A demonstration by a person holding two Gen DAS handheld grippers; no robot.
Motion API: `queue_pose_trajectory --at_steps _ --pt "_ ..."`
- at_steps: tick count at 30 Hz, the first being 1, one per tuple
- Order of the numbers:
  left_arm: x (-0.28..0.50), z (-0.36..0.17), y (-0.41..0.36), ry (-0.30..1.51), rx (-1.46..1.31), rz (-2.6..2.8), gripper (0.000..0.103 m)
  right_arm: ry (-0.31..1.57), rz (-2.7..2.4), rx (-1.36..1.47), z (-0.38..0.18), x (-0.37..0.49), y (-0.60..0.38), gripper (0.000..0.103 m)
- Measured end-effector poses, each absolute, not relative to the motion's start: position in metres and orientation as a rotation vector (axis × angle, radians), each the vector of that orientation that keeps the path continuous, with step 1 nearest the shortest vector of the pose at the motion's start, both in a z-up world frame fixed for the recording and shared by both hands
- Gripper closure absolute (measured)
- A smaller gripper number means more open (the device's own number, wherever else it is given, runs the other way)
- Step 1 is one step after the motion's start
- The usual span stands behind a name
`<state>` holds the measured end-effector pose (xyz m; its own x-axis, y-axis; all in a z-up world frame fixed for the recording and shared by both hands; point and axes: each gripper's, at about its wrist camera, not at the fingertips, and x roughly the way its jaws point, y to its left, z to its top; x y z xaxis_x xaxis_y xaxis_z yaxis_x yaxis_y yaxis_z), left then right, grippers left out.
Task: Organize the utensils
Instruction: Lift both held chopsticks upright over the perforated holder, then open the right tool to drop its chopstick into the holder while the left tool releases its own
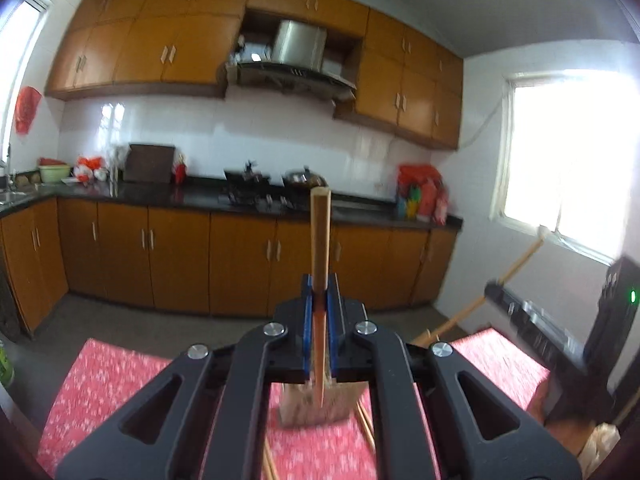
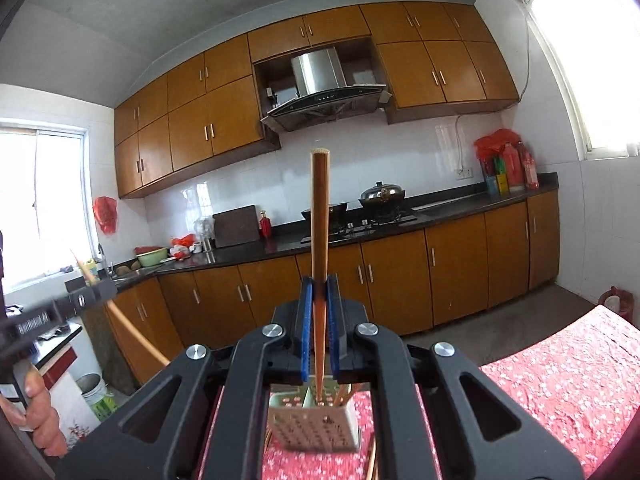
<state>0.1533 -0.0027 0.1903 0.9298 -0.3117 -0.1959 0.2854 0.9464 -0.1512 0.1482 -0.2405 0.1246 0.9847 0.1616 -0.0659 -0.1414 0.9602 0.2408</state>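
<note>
We hold left gripper (image 1: 319,284) high over red floral tablecloth (image 1: 96,384), blue pads clamped on pale wooden chopstick (image 1: 320,232) standing upright. Our right gripper (image 2: 319,284) likewise pinches darker brown chopstick (image 2: 319,216), tip up. Perforated metal utensil holder (image 2: 316,424) sits on cloth just below, more sticks inside. Loose chopsticks (image 1: 366,426) lie on cloth beside holder. Kitchen counter (image 2: 440,210) well behind.

A home kitchen: orange-brown wall cupboards (image 2: 224,120), a steel range hood (image 2: 320,88), a gas hob with a lidded wok (image 2: 382,194) on the far black counter (image 2: 460,204).
</note>
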Motion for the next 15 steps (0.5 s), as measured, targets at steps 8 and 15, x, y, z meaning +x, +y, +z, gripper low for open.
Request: queue_pose_trajectory --at_steps 8,15 --pt "0.207 0.164 -0.036 0.177 -0.095 -0.224 0.096 0.152 0.126 0.243 0.098 0.194 -0.228 0.095" --pt "0.241 0.131 -0.052 0.284 -0.078 -0.232 0.095 0.241 0.148 0.220 0.078 0.210 -0.221 0.094"
